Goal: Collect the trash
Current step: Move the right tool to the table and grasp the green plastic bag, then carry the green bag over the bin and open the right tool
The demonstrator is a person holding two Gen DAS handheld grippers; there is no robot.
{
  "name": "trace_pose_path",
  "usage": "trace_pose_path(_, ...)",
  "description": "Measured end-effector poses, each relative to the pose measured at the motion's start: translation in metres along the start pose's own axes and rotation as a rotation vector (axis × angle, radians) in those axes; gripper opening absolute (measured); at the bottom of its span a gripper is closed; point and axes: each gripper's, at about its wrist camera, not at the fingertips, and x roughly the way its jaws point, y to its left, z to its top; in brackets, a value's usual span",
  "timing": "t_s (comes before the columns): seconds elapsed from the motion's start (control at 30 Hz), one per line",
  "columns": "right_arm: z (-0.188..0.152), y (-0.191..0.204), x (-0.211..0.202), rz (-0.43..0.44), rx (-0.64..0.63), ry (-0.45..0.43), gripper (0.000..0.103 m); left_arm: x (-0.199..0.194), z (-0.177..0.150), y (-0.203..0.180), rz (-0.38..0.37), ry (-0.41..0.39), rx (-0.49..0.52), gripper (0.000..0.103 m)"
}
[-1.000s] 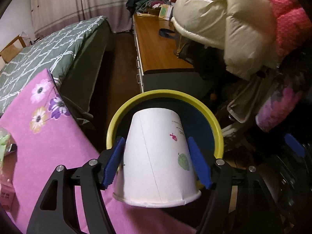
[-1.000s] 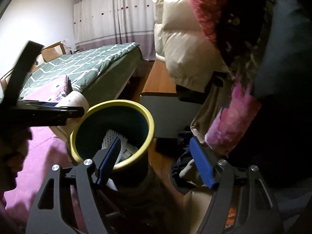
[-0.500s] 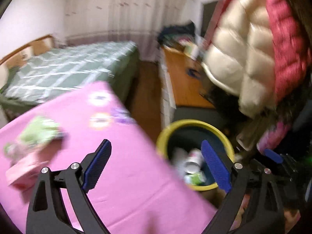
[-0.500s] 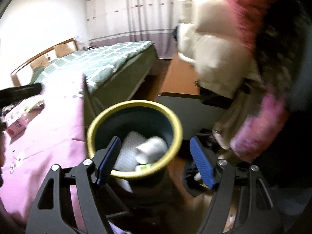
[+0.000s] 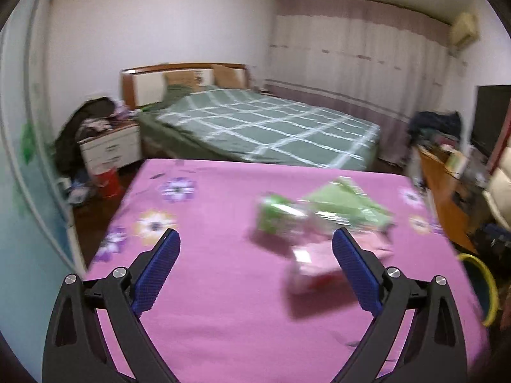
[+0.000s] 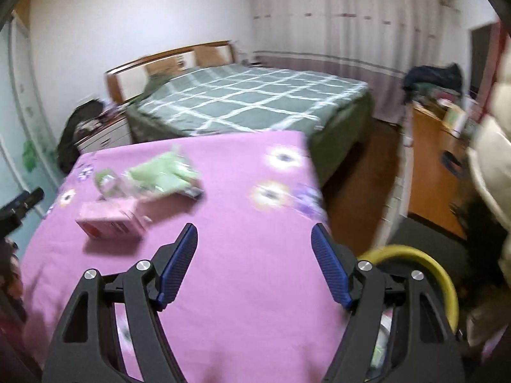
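We look out over a bed [image 5: 265,127] with a green checked cover, far ahead of both grippers, and nearer to us a table under a pink flowered cloth [image 5: 223,303] that fills the space beneath the fingers. A wooden desk [image 6: 437,175] runs along the right side of the room, well off to the right of the right gripper.

A bin with a yellow rim [image 6: 437,274] stands by the table's right edge, just right of the right gripper [image 6: 254,265] and partly behind its right finger; from the left wrist it shows only at the far right edge [image 5: 485,290].

The trash lies on the cloth (all of it blurred). A pink box [image 5: 319,265] sits just ahead of the left gripper [image 5: 255,274], close to its right finger, and ahead and to the left of the right gripper [image 6: 111,220]. Beyond the box lies a crumpled green wrapper [image 5: 348,204], with a smaller green packet [image 5: 278,214] touching it on the left.

Both grippers hover over the cloth with their blue-padded fingers spread wide apart and nothing between them.
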Motion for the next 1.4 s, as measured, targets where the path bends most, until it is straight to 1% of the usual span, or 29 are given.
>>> trace_pose_path(0.03,0.009,0.011,0.011,0.010,-0.015,0.003,0.070,0.007,-0.002,0.010,0.040,-0.003,-0.001,0.095)
trace_pose_path(0.1,0.030,0.037,0.041,0.050,-0.045,0.013,0.070,0.016,-0.007,0.022,0.073,0.001,-0.007,0.095)
trace_pose_path(0.13,0.036,0.045,0.048,0.059,-0.052,0.019,0.070,0.020,-0.009,0.027,0.074,0.011,-0.020,0.095)
trace_pose_path(0.23,0.060,0.075,0.096,0.120,-0.089,0.068,0.070,0.027,-0.014,0.033,0.077,0.028,-0.027,0.095)
trace_pose_path(0.3,0.071,0.088,0.121,0.118,-0.104,0.092,0.070,0.031,-0.018,0.033,0.097,0.034,-0.008,0.095)
trace_pose_path(0.33,0.074,0.092,0.130,0.116,-0.111,0.100,0.070,0.030,-0.021,0.027,0.101,0.039,-0.002,0.095)
trace_pose_path(0.37,0.079,0.097,0.148,0.124,-0.119,0.128,0.070,0.031,-0.023,0.027,0.098,0.044,-0.002,0.095)
trace_pose_path(0.53,0.086,0.103,0.188,0.141,-0.112,0.200,0.069,0.037,-0.025,0.019,0.080,0.064,-0.003,0.095)
trace_pose_path(0.6,0.082,0.103,0.201,0.174,-0.100,0.254,0.054,0.038,-0.025,0.017,0.069,0.068,-0.003,0.095)
trace_pose_path(0.63,0.081,0.104,0.205,0.176,-0.093,0.261,0.042,0.038,-0.025,0.017,0.070,0.066,0.000,0.095)
trace_pose_path(0.67,0.081,0.104,0.206,0.170,-0.085,0.261,0.030,0.038,-0.025,0.016,0.073,0.063,0.004,0.095)
trace_pose_path(0.7,0.081,0.104,0.206,0.174,-0.075,0.260,0.024,0.037,-0.025,0.015,0.074,0.060,0.004,0.095)
trace_pose_path(0.73,0.080,0.105,0.206,0.178,-0.069,0.258,0.023,0.037,-0.024,0.015,0.075,0.059,0.003,0.095)
trace_pose_path(0.8,0.079,0.103,0.199,0.185,-0.050,0.243,0.016,0.037,-0.023,0.015,0.072,0.057,-0.002,0.095)
trace_pose_path(1.0,0.079,0.097,0.163,0.174,-0.021,0.170,0.015,0.036,-0.021,0.014,0.071,0.057,-0.004,0.095)
trace_pose_path(1.17,0.084,0.081,0.121,0.129,0.017,0.081,0.015,0.037,-0.022,0.012,0.064,0.055,0.005,0.095)
trace_pose_path(1.33,0.084,0.053,0.088,0.089,0.052,0.045,0.015,0.035,-0.024,0.009,0.058,0.048,0.020,0.095)
trace_pose_path(1.4,0.075,0.034,0.069,0.044,0.064,0.027,0.015,0.035,-0.024,0.008,0.054,0.047,0.022,0.095)
